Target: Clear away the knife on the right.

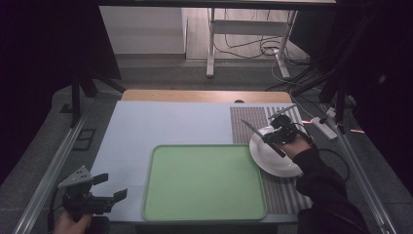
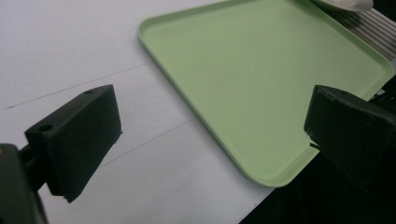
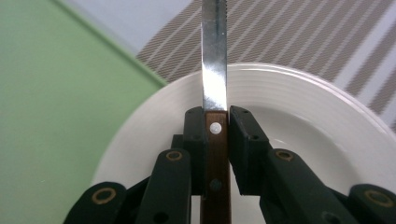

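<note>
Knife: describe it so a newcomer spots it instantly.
Start at the green tray; right of it a white plate sits on a striped mat. Above the plate, the right gripper clamps the knife: brown riveted handle, shiny serrated blade, the only cutlery here.

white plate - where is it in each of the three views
High view: the white plate lies right of centre on the striped mat, under the right gripper.
Left gripper view: just its rim at the top right edge.
Right gripper view: centre and lower right, beneath the held knife.
Shared landmark: the green tray beside it.
</note>
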Demonstrator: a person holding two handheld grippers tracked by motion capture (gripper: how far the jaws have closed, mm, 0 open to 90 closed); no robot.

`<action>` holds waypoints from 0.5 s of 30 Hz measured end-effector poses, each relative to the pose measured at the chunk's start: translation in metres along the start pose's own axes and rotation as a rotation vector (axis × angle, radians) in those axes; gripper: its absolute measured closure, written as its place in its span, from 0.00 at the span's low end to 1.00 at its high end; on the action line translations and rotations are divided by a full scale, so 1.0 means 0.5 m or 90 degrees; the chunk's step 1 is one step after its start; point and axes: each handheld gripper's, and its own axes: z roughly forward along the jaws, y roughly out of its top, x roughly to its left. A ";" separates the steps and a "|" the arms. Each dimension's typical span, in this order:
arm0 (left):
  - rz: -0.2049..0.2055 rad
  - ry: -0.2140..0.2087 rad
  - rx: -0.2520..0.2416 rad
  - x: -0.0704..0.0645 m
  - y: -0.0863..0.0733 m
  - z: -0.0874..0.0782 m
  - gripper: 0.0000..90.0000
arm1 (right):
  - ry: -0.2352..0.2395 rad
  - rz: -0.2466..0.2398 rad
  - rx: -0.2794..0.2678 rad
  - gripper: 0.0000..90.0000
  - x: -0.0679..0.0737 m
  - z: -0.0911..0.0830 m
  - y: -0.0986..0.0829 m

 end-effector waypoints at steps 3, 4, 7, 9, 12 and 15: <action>0.001 0.001 0.001 -0.001 0.001 0.001 0.04 | 0.009 -0.018 0.004 0.86 0.022 0.003 -0.002; 0.001 0.001 0.002 -0.001 0.001 0.001 0.04 | 0.012 -0.023 0.006 0.86 0.030 0.004 -0.003; 0.001 0.002 0.001 -0.001 0.000 0.001 0.04 | 0.021 -0.037 0.012 0.86 0.053 0.007 -0.007; 0.001 0.001 0.001 -0.001 0.000 0.000 0.04 | 0.030 -0.046 0.016 0.86 0.069 0.009 -0.011; 0.003 0.002 0.002 -0.001 0.000 0.000 0.04 | 0.037 -0.060 0.016 0.86 0.089 0.008 -0.014; 0.004 0.002 0.002 -0.001 0.000 0.000 0.04 | 0.046 -0.074 0.015 0.86 0.109 0.008 -0.018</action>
